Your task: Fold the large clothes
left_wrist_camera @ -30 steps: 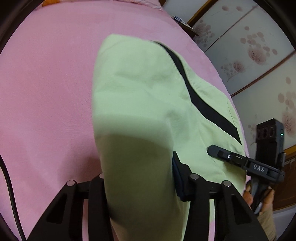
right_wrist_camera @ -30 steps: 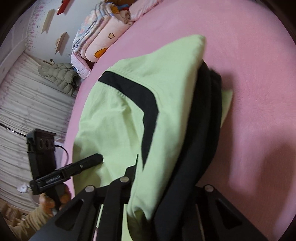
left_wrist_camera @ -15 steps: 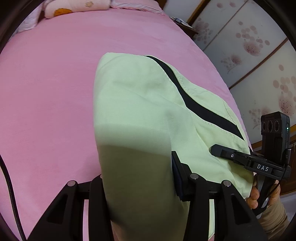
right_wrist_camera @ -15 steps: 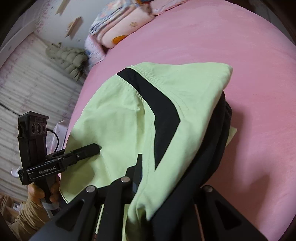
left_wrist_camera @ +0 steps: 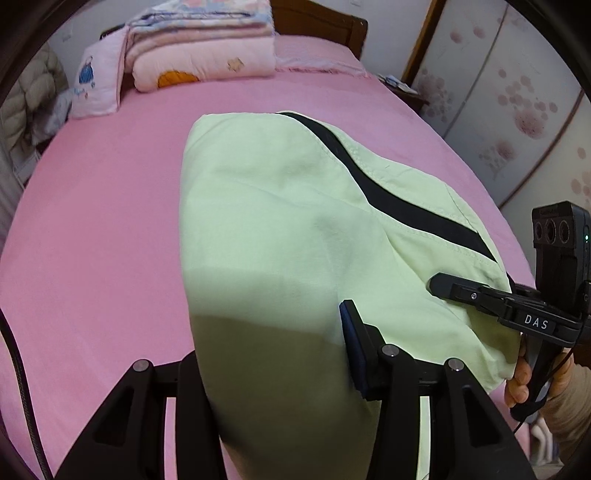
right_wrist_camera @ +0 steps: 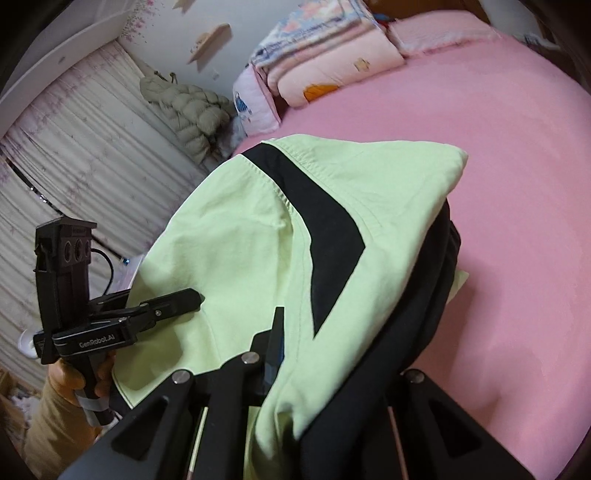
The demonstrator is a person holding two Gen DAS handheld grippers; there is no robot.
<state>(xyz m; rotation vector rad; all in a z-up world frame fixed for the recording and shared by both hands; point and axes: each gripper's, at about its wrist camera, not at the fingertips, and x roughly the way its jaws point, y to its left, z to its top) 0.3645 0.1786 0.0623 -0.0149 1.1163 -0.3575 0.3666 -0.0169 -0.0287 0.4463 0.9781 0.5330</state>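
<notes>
Firstly, left wrist view: left gripper (left_wrist_camera: 273, 369) in the near foreground, its fingers spread round a thick bunch of the light green garment (left_wrist_camera: 295, 229) and clamped on it.
Garment place: hangs from both grippers over the pink bed sheet (left_wrist_camera: 96, 221); far end reaches toward mid-bed; whether it touches the sheet cannot be told.
Garment marks: black stripe (left_wrist_camera: 399, 199) runs diagonally across the right part of the cloth.
Right side: right gripper (left_wrist_camera: 443, 286) reaches in from the right, its tip lying on the cloth's right edge; a hand (left_wrist_camera: 521, 376) grips the handle below.
Far end: folded quilts (left_wrist_camera: 203, 48) and a pillow (left_wrist_camera: 96, 77) stacked at the far left of the bed; wooden headboard (left_wrist_camera: 325, 26) behind; flowered wardrobe doors (left_wrist_camera: 517, 96) at right.
Next, right wrist view: right gripper (right_wrist_camera: 332, 354) pressed nearly together, pinching green cloth and the garment's black inner layer (right_wrist_camera: 406, 332).
Left side: left gripper (right_wrist_camera: 192, 295) reaches in from the left, its tip on the cloth's left edge; a hand (right_wrist_camera: 70, 376) holds it.
Background: padded jacket (right_wrist_camera: 192, 107) hangs far left, before pale curtains (right_wrist_camera: 74, 166).
</notes>
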